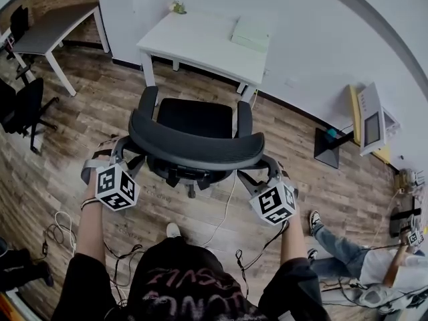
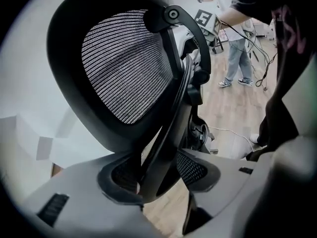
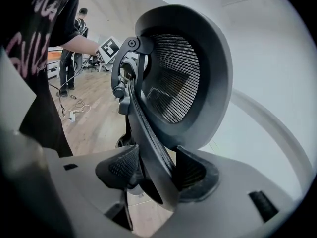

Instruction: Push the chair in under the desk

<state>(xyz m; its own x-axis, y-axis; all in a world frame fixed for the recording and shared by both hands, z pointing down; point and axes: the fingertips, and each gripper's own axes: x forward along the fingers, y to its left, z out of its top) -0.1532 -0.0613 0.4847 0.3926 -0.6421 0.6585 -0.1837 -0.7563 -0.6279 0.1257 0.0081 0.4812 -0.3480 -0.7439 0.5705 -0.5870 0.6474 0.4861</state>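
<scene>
A black mesh office chair (image 1: 195, 118) stands on the wood floor just in front of the white desk (image 1: 194, 45), its seat facing the desk. My left gripper (image 1: 127, 150) clamps the left end of the curved backrest (image 1: 194, 151); my right gripper (image 1: 261, 170) clamps the right end. In the left gripper view the backrest frame (image 2: 163, 133) fills the gap between the pads of the left gripper (image 2: 158, 175). In the right gripper view the backrest edge (image 3: 148, 133) is pinched in the right gripper (image 3: 156, 170). The chair's base is mostly hidden under the seat.
A pale green pad (image 1: 251, 32) and a small plant (image 1: 177, 7) sit on the desk. Another desk (image 1: 53, 25) and a black chair (image 1: 27, 105) are at the left. Cables (image 1: 60, 226) trail on the floor. A person (image 1: 361, 259) sits low at the right near a screen (image 1: 371, 116).
</scene>
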